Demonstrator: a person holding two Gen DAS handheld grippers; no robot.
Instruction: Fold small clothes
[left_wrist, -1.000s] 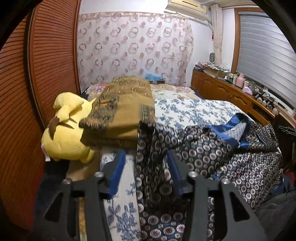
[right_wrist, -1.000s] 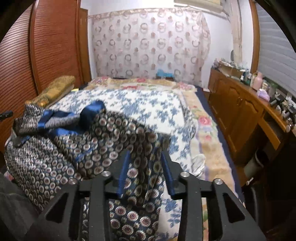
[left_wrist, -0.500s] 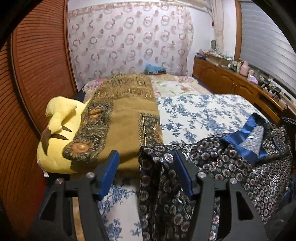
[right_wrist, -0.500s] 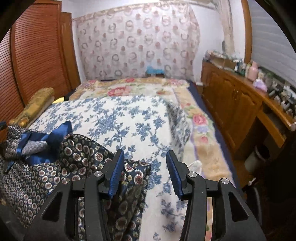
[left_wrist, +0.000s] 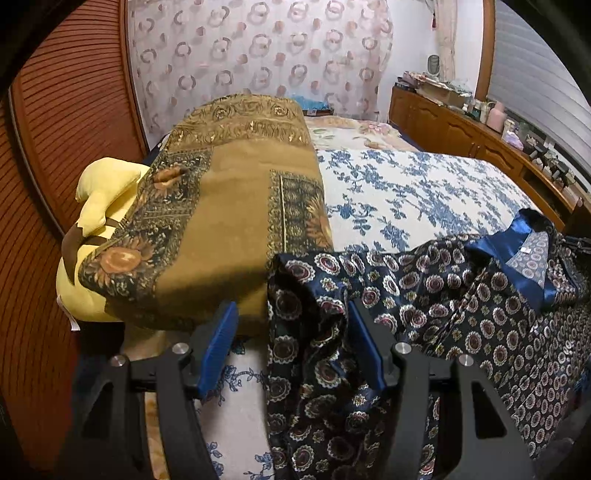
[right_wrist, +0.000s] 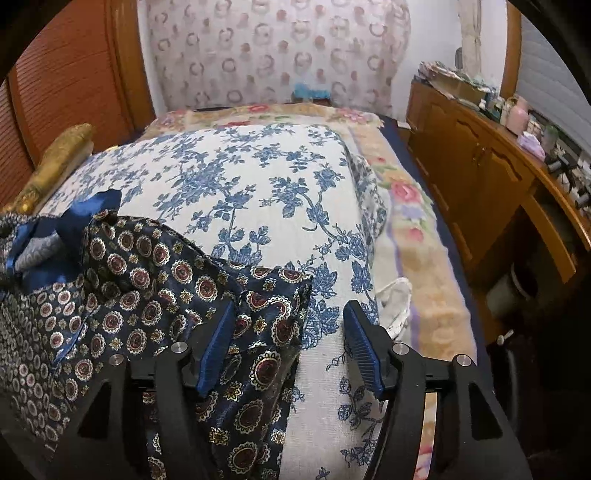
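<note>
A navy shirt (left_wrist: 461, 288) with a round medallion print and a blue satin collar lies spread across the near part of the bed. One corner of it bunches between the fingers of my left gripper (left_wrist: 291, 332), resting against the right pad; the left pad stands clear, so the jaws are open. In the right wrist view the shirt's (right_wrist: 147, 280) other corner lies flat on the sheet by the left pad of my right gripper (right_wrist: 288, 332). Its jaws are opening, and the pads do not press the cloth.
The bed has a white sheet with blue flowers (right_wrist: 258, 184). A folded olive-gold blanket (left_wrist: 229, 206) and a yellow plush toy (left_wrist: 99, 206) lie at its left, by a slatted wooden door (left_wrist: 55, 129). A wooden cabinet (right_wrist: 480, 173) runs along the right, with a bin (right_wrist: 513, 291) below.
Both grippers came down toward the bed and the shirt went from hanging to lying on the sheet. The right jaws widened and let go of the shirt's corner; the left jaws widened a little.
</note>
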